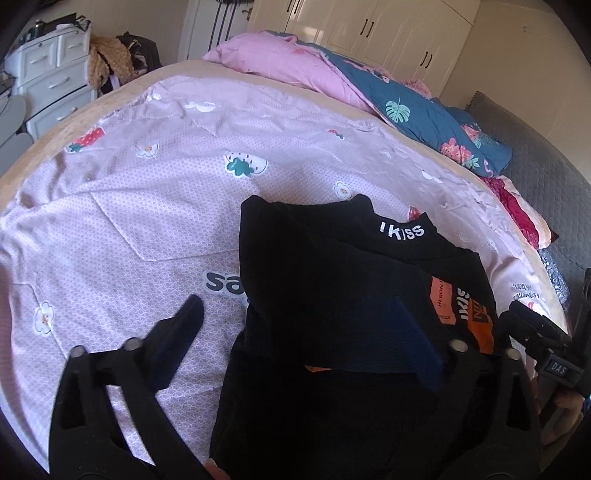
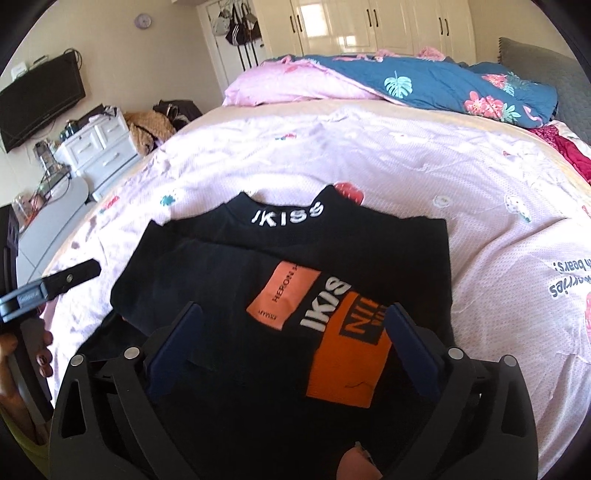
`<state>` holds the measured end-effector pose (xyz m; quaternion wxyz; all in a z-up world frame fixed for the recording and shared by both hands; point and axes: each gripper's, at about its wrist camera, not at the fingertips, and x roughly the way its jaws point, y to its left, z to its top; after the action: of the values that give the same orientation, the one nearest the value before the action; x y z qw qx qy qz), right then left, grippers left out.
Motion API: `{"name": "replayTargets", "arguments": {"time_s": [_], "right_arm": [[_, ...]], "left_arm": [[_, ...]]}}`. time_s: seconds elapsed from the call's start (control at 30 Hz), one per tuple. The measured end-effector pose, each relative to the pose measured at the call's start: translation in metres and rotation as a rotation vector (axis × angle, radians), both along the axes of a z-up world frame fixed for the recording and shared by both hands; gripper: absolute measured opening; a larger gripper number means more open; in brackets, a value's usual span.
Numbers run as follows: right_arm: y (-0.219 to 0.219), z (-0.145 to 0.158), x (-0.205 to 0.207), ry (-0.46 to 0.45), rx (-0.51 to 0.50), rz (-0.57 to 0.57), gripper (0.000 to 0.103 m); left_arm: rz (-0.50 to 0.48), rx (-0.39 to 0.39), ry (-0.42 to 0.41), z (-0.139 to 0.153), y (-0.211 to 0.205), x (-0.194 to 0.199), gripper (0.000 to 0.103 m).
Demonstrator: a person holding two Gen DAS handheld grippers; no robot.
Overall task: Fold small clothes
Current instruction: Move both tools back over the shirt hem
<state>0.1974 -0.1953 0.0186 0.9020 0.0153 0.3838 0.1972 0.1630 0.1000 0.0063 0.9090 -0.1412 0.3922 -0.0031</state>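
A small black top (image 2: 280, 258) with white "IKISS" on the collar and orange patches lies partly folded on the pink bedspread (image 2: 369, 155). It also shows in the left wrist view (image 1: 332, 266). My right gripper (image 2: 295, 314) hovers open over its lower front, one finger on each side of the orange patches. My left gripper (image 1: 295, 314) is open at the top's left edge, its left finger over the bedspread (image 1: 147, 184) and its right finger over the black cloth. Each gripper shows at the edge of the other's view: the right gripper (image 1: 532, 325), the left gripper (image 2: 70, 275).
A rolled pink and blue floral quilt (image 2: 424, 81) lies across the far side of the bed. A grey headboard (image 1: 535, 173) is at the right. White drawers (image 2: 103, 147), a TV (image 2: 40, 99) and wardrobes (image 2: 369, 26) stand beyond the bed.
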Motion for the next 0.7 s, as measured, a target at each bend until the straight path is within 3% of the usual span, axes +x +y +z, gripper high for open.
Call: {"name": "replayTargets", "arguments": {"time_s": [0.3, 0.7], "right_arm": [[-0.01, 0.018, -0.006, -0.049, 0.022, -0.026, 0.098], [-0.037, 0.037, -0.037, -0.093, 0.035, -0.042, 0.098]], "left_arm": [[-0.007, 0.045, -0.022, 0.011, -0.009, -0.01, 0.094], [0.01, 0.017, -0.127, 0.053, -0.011, -0.048, 0.094]]}}
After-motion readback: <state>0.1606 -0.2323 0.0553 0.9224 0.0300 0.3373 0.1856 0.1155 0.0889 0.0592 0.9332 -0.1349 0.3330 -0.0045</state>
